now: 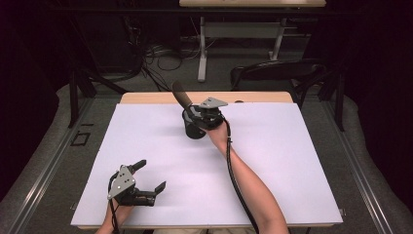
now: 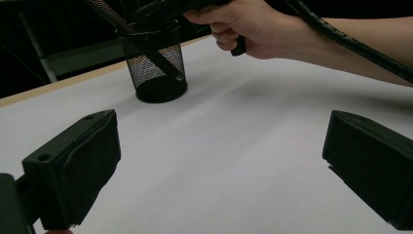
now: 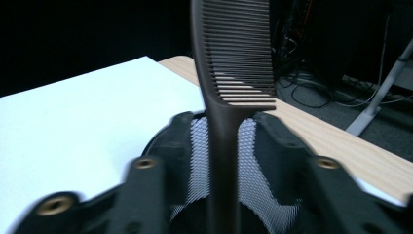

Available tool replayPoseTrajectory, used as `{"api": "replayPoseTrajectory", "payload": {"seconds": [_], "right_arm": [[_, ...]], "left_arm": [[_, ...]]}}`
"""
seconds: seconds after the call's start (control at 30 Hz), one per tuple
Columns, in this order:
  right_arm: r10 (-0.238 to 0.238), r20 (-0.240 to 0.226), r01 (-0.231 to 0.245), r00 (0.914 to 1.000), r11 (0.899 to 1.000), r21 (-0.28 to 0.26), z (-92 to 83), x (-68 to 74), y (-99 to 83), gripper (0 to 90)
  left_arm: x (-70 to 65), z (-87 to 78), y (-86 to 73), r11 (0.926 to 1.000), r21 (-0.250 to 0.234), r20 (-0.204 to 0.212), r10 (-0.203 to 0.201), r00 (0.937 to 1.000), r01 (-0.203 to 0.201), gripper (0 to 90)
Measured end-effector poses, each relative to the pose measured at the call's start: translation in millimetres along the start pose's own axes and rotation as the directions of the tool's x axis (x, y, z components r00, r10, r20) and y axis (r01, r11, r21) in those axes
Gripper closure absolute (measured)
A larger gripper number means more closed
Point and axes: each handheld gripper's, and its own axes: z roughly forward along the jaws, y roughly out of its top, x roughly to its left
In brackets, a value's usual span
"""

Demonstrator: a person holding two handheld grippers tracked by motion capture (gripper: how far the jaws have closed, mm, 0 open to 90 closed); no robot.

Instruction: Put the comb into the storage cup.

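Looks like the right gripper (image 1: 202,118), jaws pinching the comb (image 3: 233,58), is lowering it into the mesh cup (image 2: 155,63) at center frame, so next it just lets go, while the left gripper (image 1: 148,175) sits spread wide at lower left.

The round black cup of fine wire mesh (image 2: 155,68) looks like matt metal, its weave open enough to see through. The dark long-handled comb (image 3: 229,73) looks like smooth plastic with a faint sheen. The table's white top sheet (image 1: 272,161) is smooth and matt, with a pale wood-grain edge (image 1: 146,97) behind. The left tool (image 2: 219,165) has matt black, slightly rough pads (image 2: 87,165); its grey three-cornered plate (image 1: 122,181) looks like dull metal.
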Motion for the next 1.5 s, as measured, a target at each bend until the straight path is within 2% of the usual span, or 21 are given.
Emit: {"api": "replayPoseTrajectory", "payload": {"seconds": [0.07,0.1,0.23,0.27,0.6,1.5], "right_arm": [[0.002,-0.011,-0.002,0.9999,1.000,0.004,-4.9,0.2,1.6,47.1],[0.002,-0.002,-0.002,1.0000,1.000,0.011,-7.1,0.3,2.4,44.1],[0.017,-0.027,-0.017,0.9995,1.000,0.025,-16.0,-2.1,3.8,34.9],[0.018,-0.041,-0.017,0.9990,1.000,0.024,-18.3,-2.9,3.8,33.3],[0.020,-0.069,-0.017,0.9974,0.999,0.046,-41.8,-7.7,3.0,18.0],[0.019,-0.121,-0.007,0.9925,0.994,0.105,-96.1,-5.7,-11.8,4.9]], "left_arm": [[-0.2,0.2,0.0,1.0000,0.001,0.001,0.001,1.0000,-0.001,0.5],[-0.2,0.3,0.2,1.0000,0.002,0.002,0.004,1.0000,-0.004,0.5],[-0.8,0.9,0.4,1.0000,0.002,0.002,0.006,1.0000,-0.006,0.5],[-0.9,1.1,0.4,1.0000,0.003,0.002,0.007,1.0000,-0.007,0.5],[-2.0,2.6,0.9,1.0000,0.002,0.005,0.008,1.0000,-0.008,0.5],[-2.5,3.9,0.9,0.9999,0.008,0.002,0.011,0.9999,-0.011,0.5]]}}
